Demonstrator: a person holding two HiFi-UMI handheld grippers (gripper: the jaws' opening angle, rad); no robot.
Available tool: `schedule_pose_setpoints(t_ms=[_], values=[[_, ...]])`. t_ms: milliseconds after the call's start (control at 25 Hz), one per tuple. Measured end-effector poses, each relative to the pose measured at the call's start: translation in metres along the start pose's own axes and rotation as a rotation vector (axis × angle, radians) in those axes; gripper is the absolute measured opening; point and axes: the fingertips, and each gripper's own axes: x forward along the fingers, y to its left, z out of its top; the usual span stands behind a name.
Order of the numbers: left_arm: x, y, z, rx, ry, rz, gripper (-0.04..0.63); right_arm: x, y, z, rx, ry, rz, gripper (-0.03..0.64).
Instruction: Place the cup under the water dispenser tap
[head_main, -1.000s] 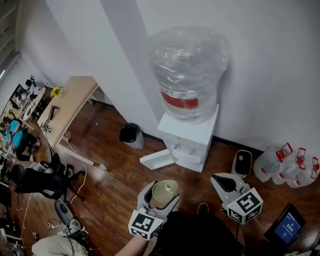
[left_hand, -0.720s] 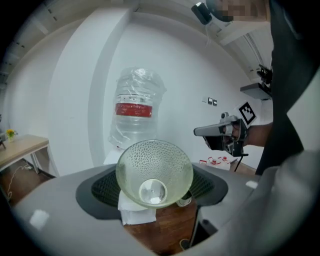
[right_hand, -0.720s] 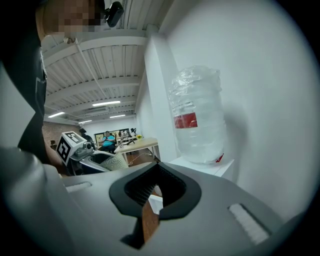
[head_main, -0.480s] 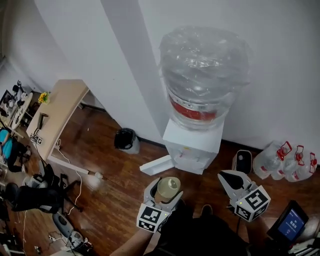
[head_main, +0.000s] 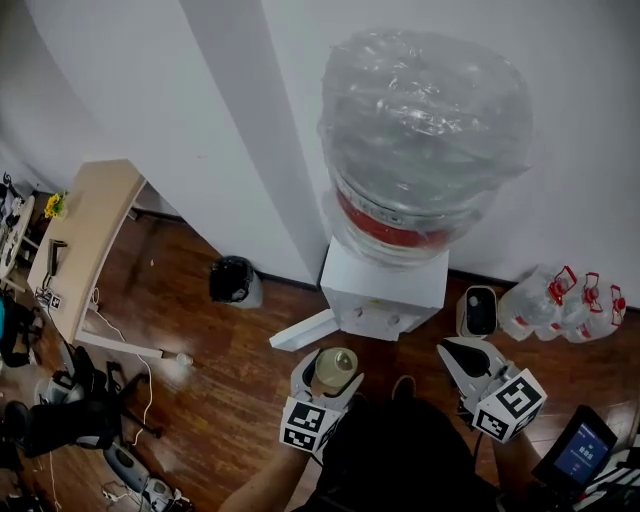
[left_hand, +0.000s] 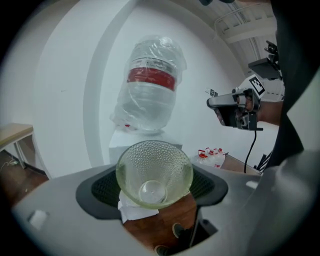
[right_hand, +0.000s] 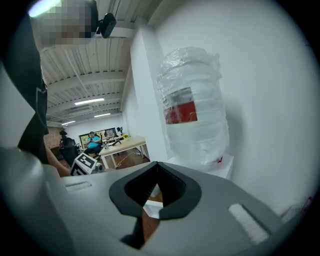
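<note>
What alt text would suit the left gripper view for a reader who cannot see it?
A dimpled glass cup, mouth toward the camera, is gripped by the left gripper. Beyond it stands a water dispenser topped by a plastic-wrapped bottle with a red label; the right gripper hangs at upper right.

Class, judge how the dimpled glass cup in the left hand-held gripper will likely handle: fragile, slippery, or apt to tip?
The dimpled glass cup looks like rigid clear glass, so it is probably fragile if knocked. Its dimples likely help the left hand-held gripper hold it, though glass may slip. It tapers to a small base, so it may tip when set down.
</note>
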Motion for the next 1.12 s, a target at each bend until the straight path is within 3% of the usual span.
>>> schedule_pose_setpoints(t_ms=[400,760,1120], values=[[0.09,0.047,-0.097,-0.021,0.1,0.045,0.281,0.017,-0.042,-0.02,-0.047,0.068,0.0,0.005],[0.192,0.09,-0.207,-0.03,0.208,0.08,0.281,0.041,-0.079,-0.069,-0.086,0.113,0.024,0.005],[0.248,0.12,-0.258,-0.023,0.235,0.083,0.281,0.059,-0.095,-0.092,-0.093,0.091,0.041,0.008]])
